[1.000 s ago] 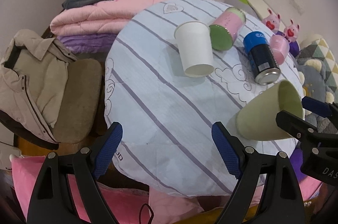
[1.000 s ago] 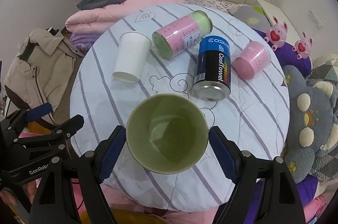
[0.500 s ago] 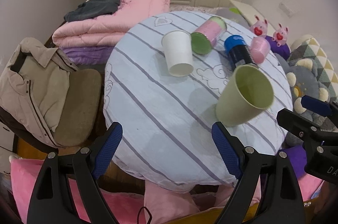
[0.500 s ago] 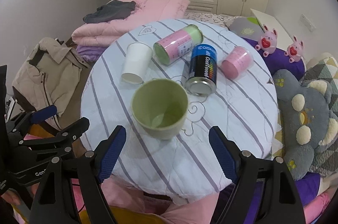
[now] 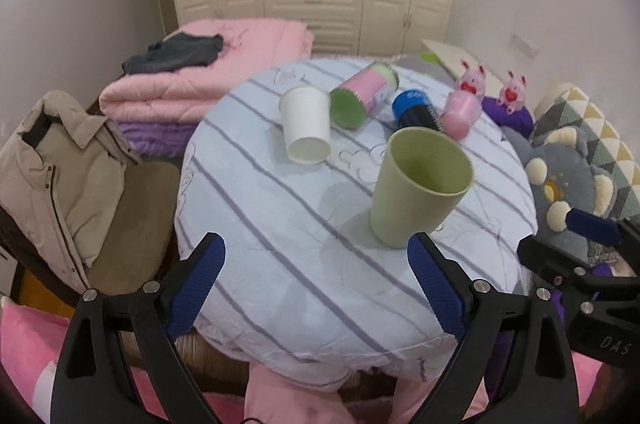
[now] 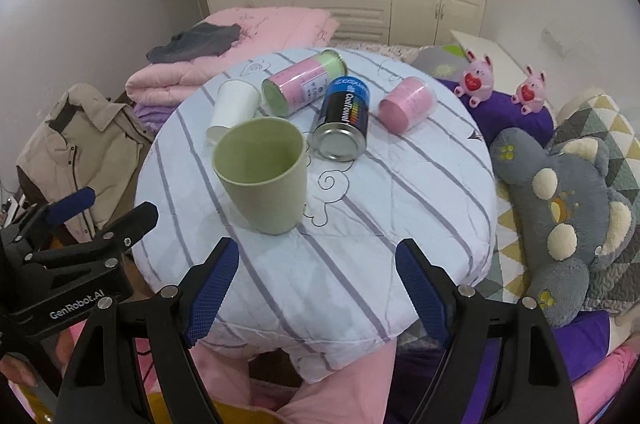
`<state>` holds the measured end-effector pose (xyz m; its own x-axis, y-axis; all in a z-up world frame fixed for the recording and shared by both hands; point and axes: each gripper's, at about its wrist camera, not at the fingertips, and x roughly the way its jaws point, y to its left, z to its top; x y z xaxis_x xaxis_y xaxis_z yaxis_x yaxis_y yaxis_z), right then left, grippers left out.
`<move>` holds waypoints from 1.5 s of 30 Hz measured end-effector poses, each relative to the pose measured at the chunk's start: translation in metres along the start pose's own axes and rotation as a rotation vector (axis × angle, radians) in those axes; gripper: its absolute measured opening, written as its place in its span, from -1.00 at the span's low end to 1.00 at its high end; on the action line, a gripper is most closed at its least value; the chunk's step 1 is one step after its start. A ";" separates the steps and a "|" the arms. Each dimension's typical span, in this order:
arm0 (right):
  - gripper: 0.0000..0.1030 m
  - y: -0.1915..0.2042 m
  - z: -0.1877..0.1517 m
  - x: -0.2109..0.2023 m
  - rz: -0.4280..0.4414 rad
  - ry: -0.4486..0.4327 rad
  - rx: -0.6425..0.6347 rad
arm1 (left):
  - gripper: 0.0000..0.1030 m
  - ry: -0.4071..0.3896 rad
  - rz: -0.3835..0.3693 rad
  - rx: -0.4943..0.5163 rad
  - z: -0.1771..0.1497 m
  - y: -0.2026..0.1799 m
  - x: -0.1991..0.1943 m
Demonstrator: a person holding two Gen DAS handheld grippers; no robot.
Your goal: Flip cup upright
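A light green cup [image 5: 418, 185] stands upright, mouth up, on the round striped table [image 5: 280, 224]; it also shows in the right wrist view [image 6: 264, 175]. My left gripper [image 5: 316, 276] is open and empty, pulled back over the table's near edge, to the cup's left. My right gripper [image 6: 316, 280] is open and empty, back from the cup, which stands ahead and to its left. A white paper cup [image 5: 306, 129] lies on its side behind it.
A pink-green can [image 6: 302, 85], a blue-black can [image 6: 342, 121] and a pink cup [image 6: 406, 103] lie on their sides at the table's far part. A beige jacket on a chair [image 5: 60, 175] is left. Plush toys [image 6: 560, 191] lie right. Folded pink quilts [image 5: 208, 63] are behind.
The green cup went from tilted between my right fingers to standing upright on the table. Both grippers have drawn back and up from the table.
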<state>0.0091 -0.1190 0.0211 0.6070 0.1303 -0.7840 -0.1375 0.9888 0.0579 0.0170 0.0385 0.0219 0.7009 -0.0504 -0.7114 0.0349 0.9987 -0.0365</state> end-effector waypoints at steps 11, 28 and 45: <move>0.60 -0.020 -0.023 -0.015 0.022 -0.238 0.069 | 0.97 -0.329 0.037 0.064 -0.012 -0.019 -0.026; 0.65 -0.029 -0.046 0.003 0.023 -0.296 0.056 | 0.99 -0.431 0.019 0.004 -0.025 -0.024 -0.013; 0.65 -0.032 -0.051 -0.004 0.014 -0.312 0.043 | 0.99 -0.477 0.058 0.017 -0.028 -0.030 -0.017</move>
<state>-0.0287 -0.1549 -0.0095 0.8171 0.1538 -0.5557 -0.1186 0.9880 0.0990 -0.0156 0.0098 0.0152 0.9506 0.0079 -0.3104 -0.0057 1.0000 0.0080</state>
